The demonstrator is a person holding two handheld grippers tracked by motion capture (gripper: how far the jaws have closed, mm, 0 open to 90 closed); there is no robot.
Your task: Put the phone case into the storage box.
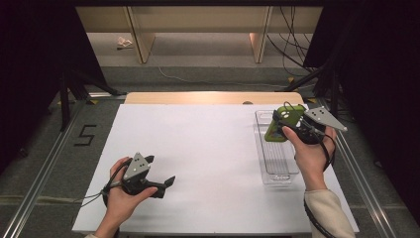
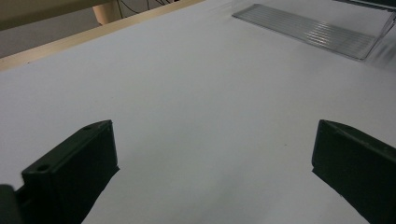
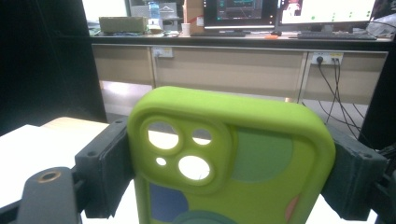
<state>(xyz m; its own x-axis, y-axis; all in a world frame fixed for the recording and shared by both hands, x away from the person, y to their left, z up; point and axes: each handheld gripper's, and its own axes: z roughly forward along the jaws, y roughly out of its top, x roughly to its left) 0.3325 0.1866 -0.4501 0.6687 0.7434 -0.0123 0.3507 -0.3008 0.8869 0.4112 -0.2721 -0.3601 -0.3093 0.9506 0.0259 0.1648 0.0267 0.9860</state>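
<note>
White table (image 1: 198, 163) with a clear plastic tray (image 1: 275, 163) at its right side; above the tray's far end the right gripper (image 1: 292, 126) clamps a green phone case (image 1: 283, 124) by its two long edges, camera cut-outs uppermost. The left gripper (image 1: 161, 173) rests low over bare table, jaws wide and empty. Risk: the soft case may bow or slip between the jaws and catch the tray's rim if lowered tilted.

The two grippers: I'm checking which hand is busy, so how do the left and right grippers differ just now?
The right gripper is shut on a green phone case, while the left gripper is open with nothing between its jaws. The right gripper is raised above the clear tray; the left gripper sits low over the bare white table. Both are black, two-jawed and hand-held.
</note>
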